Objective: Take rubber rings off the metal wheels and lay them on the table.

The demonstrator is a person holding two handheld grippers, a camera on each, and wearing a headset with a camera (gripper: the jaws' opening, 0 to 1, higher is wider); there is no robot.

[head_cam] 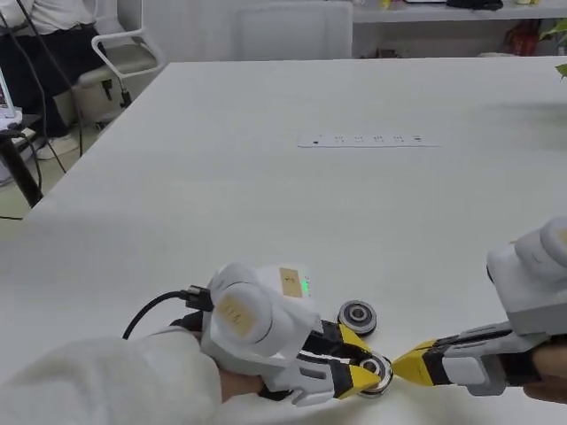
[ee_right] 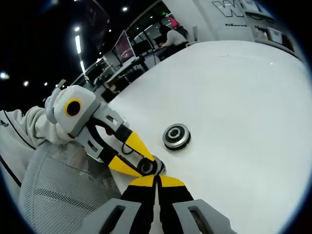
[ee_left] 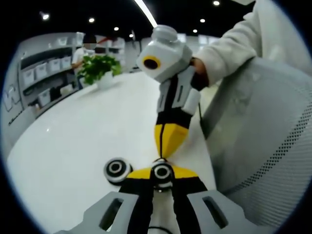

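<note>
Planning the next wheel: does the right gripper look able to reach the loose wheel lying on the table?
Probably yes: the loose wheel lies in the open on the table near the right gripper, nothing between. Its jaws are shut and would need opening first.

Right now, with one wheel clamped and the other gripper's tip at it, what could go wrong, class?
1. The left gripper clamps the held wheel close to the edge of the table; if it slips, it may drop off.
2. The right gripper, jaws shut, meets it with a narrow tip, which may skid off.
3. The loose wheel lies close by; a jerk could knock it.
</note>
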